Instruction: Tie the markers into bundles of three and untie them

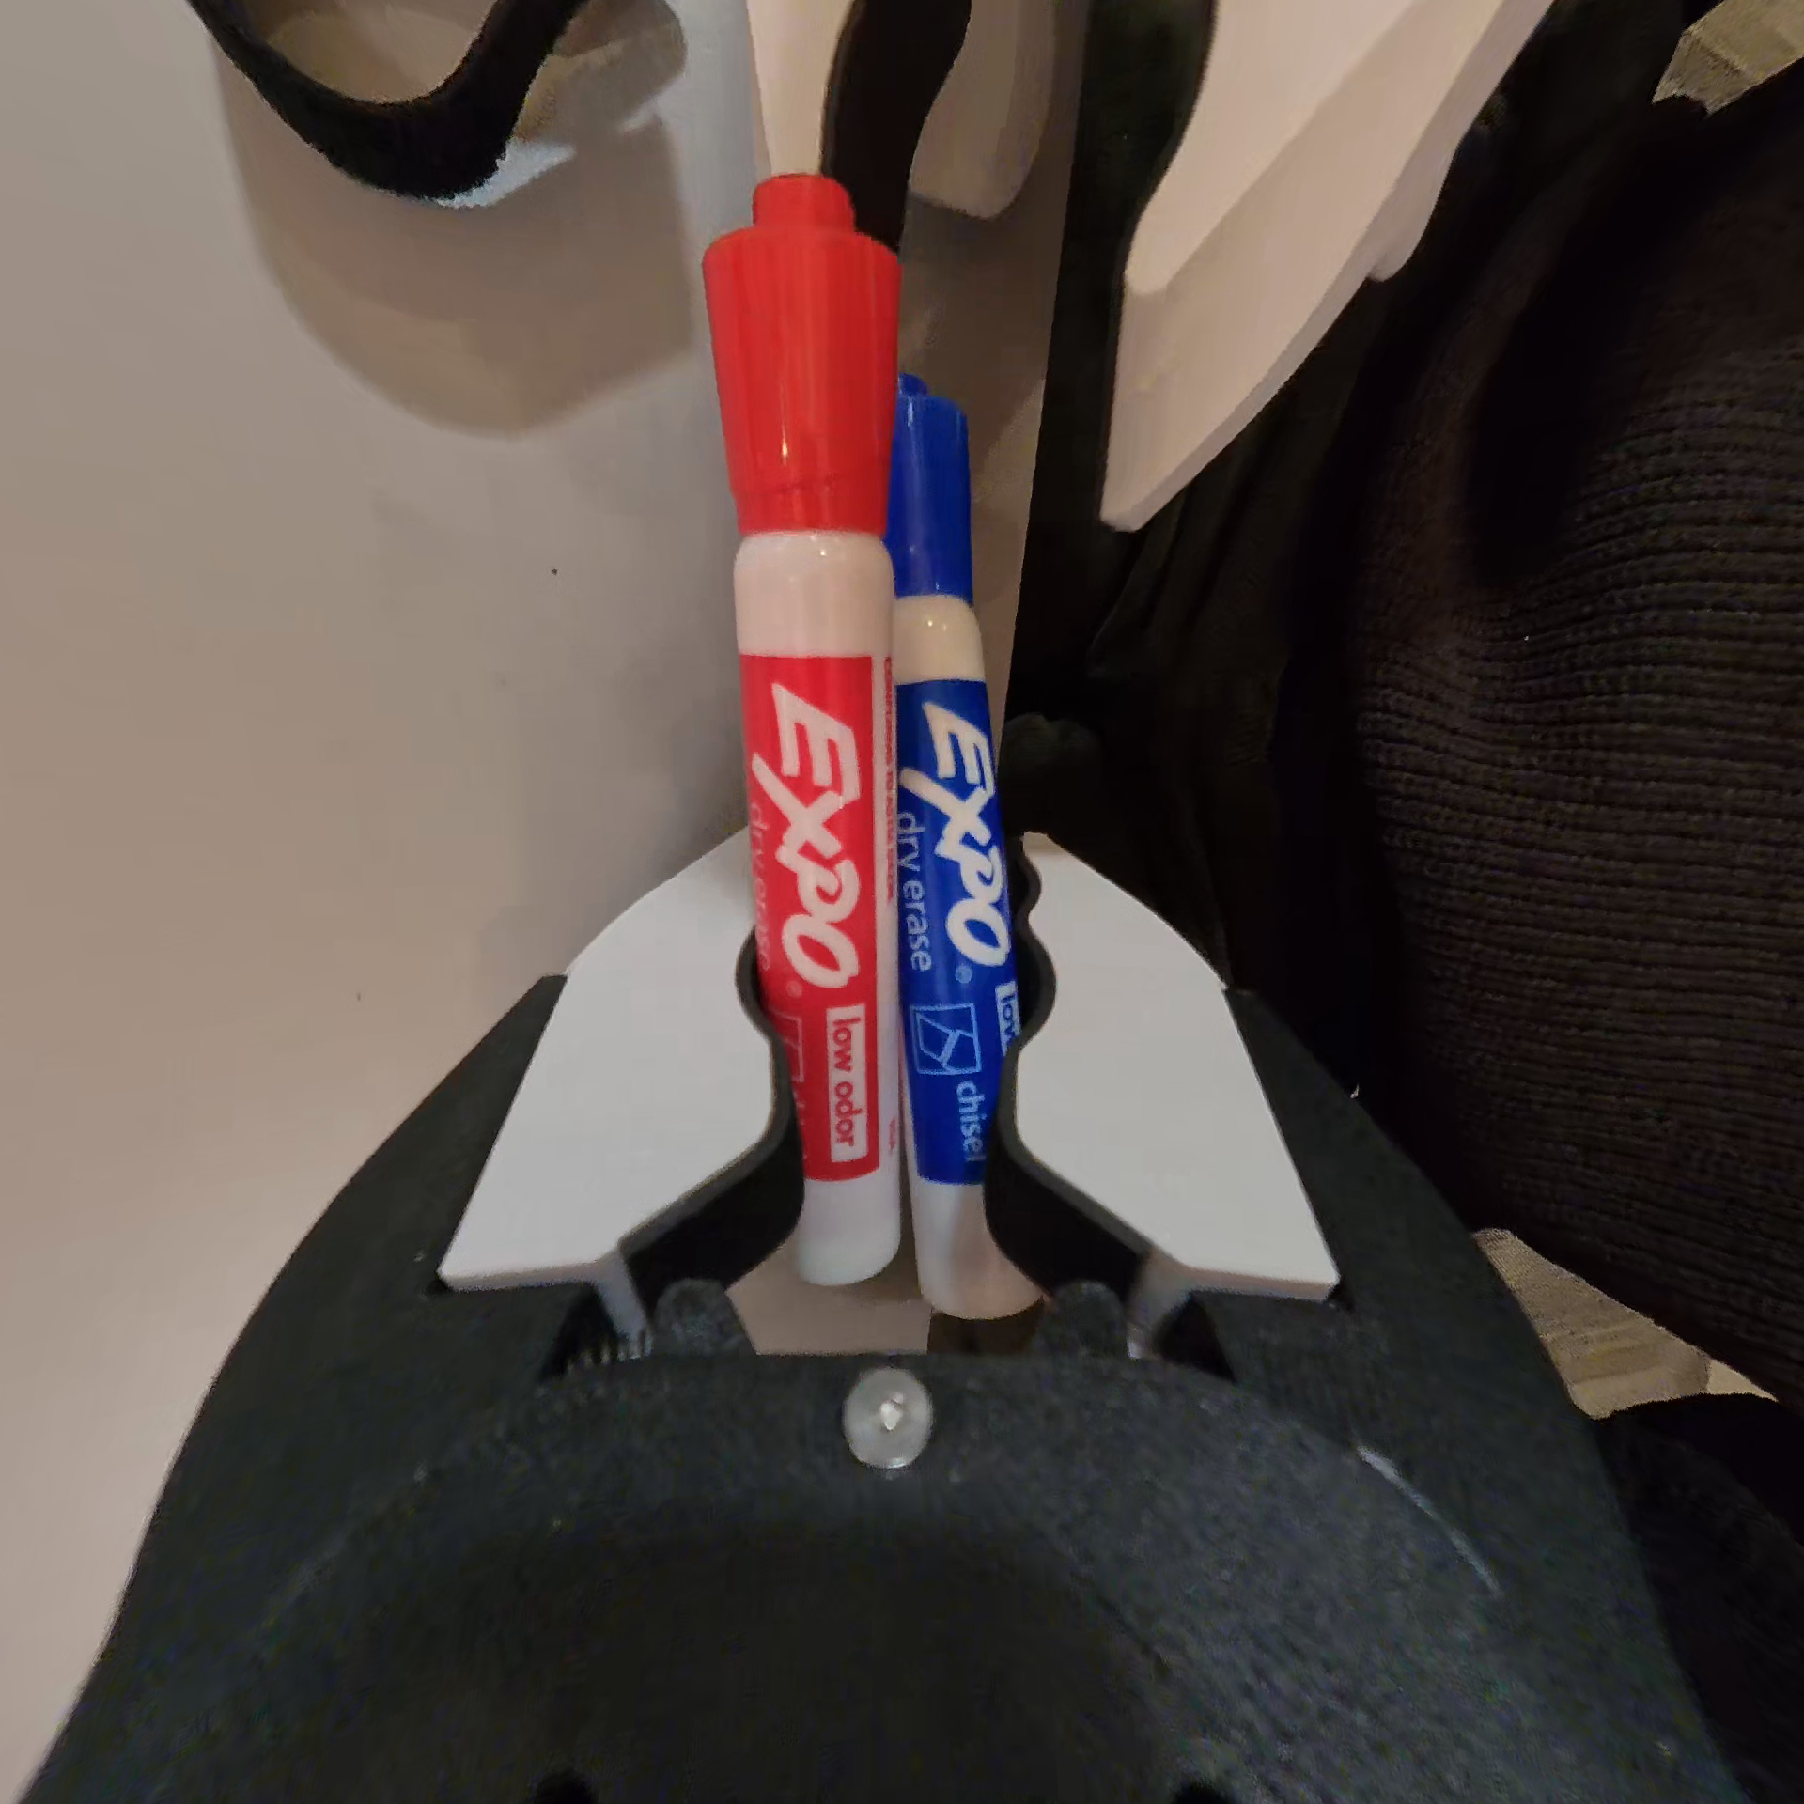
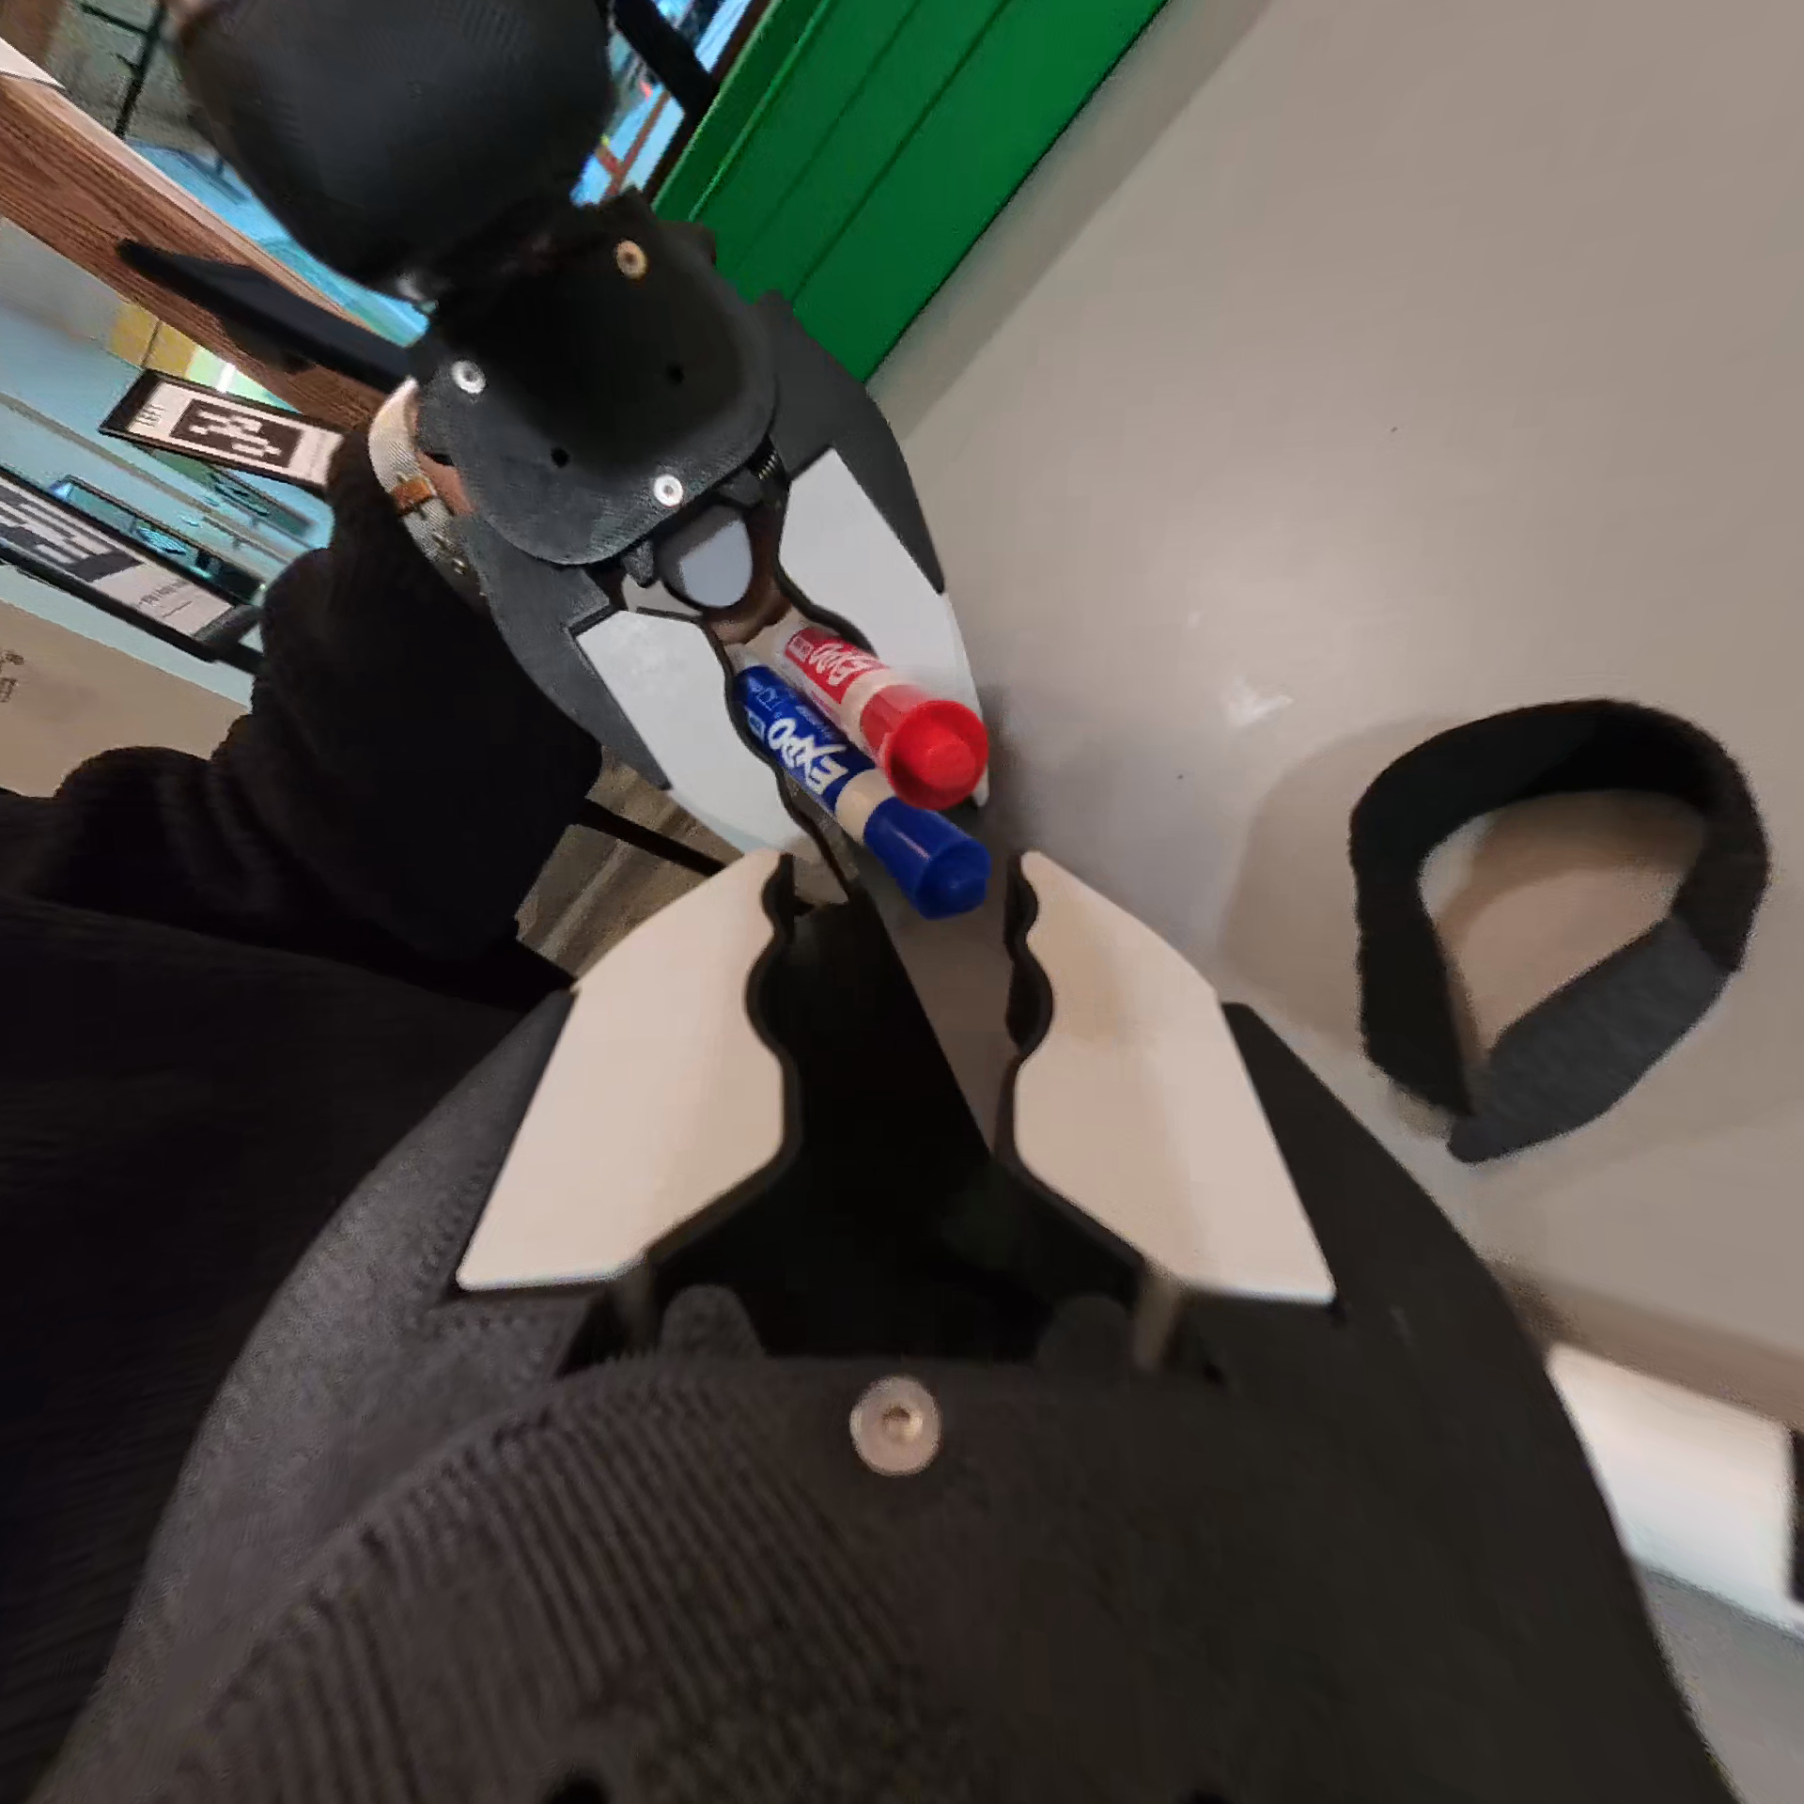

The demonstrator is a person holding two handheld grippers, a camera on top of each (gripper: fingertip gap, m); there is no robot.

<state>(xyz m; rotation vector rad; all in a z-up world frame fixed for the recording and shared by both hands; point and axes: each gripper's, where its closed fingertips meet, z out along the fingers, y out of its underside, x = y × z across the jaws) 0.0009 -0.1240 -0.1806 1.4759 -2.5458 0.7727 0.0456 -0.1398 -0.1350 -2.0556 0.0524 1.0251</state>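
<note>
The left claw (image 1: 883, 937) is closed around two markers, a red marker (image 1: 815, 703) and a blue marker (image 1: 942, 781), held side by side and touching, their caps pointing away from the camera. The white fingers (image 1: 635, 1054) press the barrels near their tail ends. A dark end shows just behind the blue barrel at the claw's throat; whether it is a third marker I cannot tell.

In the right wrist view the same claw (image 2: 879, 781) shows from the front, the red marker (image 2: 883, 708) above the blue marker (image 2: 859, 815), both caps pointing toward the right claw (image 2: 893, 869) and out over the edge of the white counter (image 2: 1367, 390). The right claw is open and holds nothing; its fingertips sit just short of the blue cap.

A black strap (image 2: 1562, 927), closed into a loop, lies on the counter to the right of the claws, apart from the markers. In the left wrist view the strap (image 1: 390, 107) shows at top left.

A person's dark sleeve (image 2: 342, 732) fills the left of the right wrist view, with a green panel (image 2: 879, 146) behind.
</note>
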